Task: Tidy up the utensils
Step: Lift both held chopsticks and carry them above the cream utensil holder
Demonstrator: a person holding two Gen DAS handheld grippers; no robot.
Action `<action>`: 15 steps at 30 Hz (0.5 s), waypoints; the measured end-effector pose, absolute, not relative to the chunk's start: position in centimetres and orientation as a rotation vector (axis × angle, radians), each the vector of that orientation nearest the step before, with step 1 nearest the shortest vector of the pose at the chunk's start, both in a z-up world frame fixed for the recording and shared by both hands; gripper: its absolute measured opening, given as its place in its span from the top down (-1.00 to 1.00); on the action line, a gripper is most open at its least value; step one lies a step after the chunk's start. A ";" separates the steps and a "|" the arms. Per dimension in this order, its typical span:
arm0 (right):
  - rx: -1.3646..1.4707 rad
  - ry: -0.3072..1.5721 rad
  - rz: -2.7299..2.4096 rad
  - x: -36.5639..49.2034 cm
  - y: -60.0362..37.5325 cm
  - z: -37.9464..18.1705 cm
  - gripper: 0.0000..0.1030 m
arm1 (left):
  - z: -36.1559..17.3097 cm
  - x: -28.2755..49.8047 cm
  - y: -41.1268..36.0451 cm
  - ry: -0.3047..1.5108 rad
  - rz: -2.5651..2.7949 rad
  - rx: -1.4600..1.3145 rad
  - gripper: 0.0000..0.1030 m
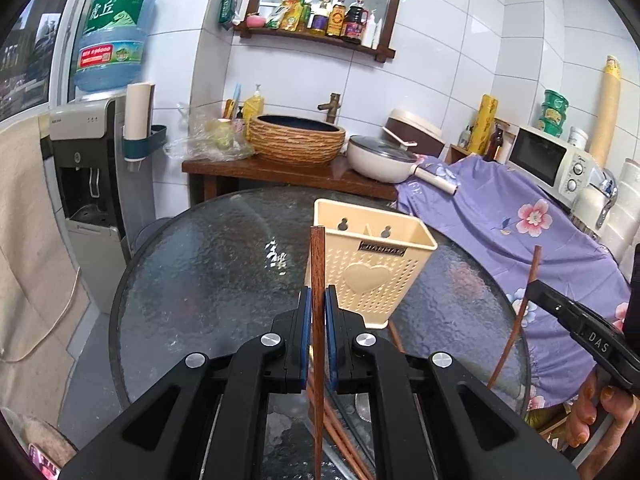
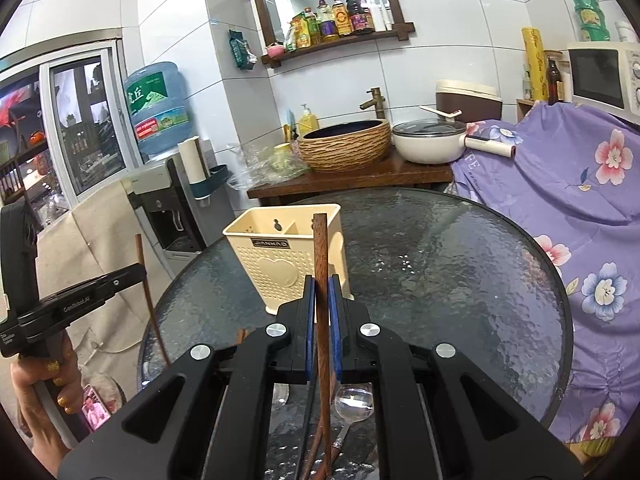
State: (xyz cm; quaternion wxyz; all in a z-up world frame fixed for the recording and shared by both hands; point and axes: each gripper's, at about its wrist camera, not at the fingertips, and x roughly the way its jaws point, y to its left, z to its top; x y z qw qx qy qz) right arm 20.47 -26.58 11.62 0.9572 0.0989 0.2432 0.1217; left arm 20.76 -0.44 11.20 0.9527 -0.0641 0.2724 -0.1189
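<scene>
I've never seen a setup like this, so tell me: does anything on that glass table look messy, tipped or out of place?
Nothing looks spilled or broken. The cream utensil holder stands upright but empty on the glass table, while loose chopsticks and a spoon lie near its front edge. Each claw, left and right, pinches one wooden chopstick upright.

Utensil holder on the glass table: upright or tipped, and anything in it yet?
Upright: the utensil holder stands on its base, opening upward. The compartments that show look empty; their bottoms are hidden.
</scene>
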 end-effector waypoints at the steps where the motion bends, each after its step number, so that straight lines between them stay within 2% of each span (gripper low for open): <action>1: 0.200 0.493 0.251 20.5 -26.5 11.8 0.86 | 11.4 20.7 -0.6 0.547 -0.245 -0.125 0.87; 15: 0.140 0.414 0.297 21.0 -25.1 16.4 0.86 | 14.9 21.6 -1.6 0.489 -0.300 -0.120 0.87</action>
